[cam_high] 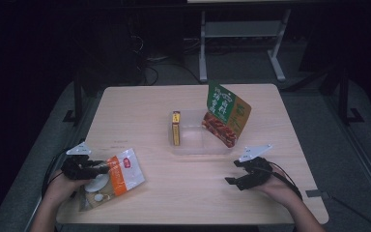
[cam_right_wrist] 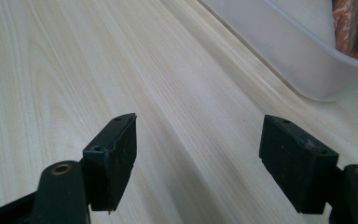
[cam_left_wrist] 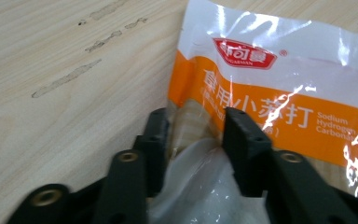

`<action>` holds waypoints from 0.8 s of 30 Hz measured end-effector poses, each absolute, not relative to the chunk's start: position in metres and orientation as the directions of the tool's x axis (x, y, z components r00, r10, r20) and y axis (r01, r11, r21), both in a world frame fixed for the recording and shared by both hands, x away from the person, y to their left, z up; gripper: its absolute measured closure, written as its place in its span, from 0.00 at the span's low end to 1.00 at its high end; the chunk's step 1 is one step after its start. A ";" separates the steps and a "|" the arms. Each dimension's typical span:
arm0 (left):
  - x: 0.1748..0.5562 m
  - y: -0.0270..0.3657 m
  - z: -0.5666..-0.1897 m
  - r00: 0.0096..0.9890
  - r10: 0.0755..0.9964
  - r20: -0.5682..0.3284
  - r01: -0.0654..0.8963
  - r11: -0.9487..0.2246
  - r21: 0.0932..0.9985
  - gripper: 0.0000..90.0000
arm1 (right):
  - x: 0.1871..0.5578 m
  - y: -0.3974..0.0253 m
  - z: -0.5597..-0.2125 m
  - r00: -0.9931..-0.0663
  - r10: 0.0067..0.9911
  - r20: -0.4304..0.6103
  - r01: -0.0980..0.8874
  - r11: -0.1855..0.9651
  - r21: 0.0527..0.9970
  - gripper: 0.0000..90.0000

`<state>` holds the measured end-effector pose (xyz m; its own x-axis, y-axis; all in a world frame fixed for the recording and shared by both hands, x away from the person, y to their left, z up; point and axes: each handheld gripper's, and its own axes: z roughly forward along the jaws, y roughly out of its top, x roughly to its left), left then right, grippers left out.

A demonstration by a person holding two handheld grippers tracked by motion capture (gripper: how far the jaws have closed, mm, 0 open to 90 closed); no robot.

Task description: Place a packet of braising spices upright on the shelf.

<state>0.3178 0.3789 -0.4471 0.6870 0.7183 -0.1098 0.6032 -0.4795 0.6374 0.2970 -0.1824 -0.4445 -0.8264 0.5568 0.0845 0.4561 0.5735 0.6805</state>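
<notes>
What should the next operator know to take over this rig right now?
Left tongs: shut on the orange-and-white plastic baking soda pouch, at the table's near left.
Right tongs: open, holding nothing, over bare wooden table.
Clear plastic tub at centre holds a yellow narrow box and a green-and-red snack bag.
Done: two items binned. Left, probably: carry the pouch into the tub.
</notes>
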 end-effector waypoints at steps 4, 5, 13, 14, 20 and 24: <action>0.319 0.379 -0.447 0.691 0.713 -0.116 0.605 -0.484 0.632 0.88 | 0.297 -0.182 -0.444 -0.826 0.557 0.084 0.456 0.574 0.680 0.30; 0.319 0.380 -0.447 0.692 0.710 -0.132 0.610 -0.477 0.633 0.92 | 0.297 -0.182 -0.444 -0.827 0.556 0.082 0.454 0.576 0.680 0.30; 0.318 0.378 -0.444 0.684 0.719 -0.125 0.615 -0.475 0.630 0.99 | 0.297 -0.182 -0.444 -0.831 0.551 0.073 0.447 0.584 0.677 0.31; 0.318 0.377 -0.443 0.678 0.724 -0.131 0.614 -0.459 0.642 0.99 | 0.297 -0.182 -0.444 -0.832 0.550 0.073 0.446 0.585 0.677 0.31; 0.311 0.369 -0.423 0.686 0.715 -0.133 0.570 -0.414 0.710 0.99 | 0.297 -0.182 -0.444 -0.832 0.550 0.075 0.446 0.582 0.680 0.31; 0.305 0.358 -0.412 0.700 0.705 -0.114 0.528 -0.403 0.747 0.99 | 0.297 -0.182 -0.444 -0.833 0.548 0.077 0.446 0.582 0.681 0.31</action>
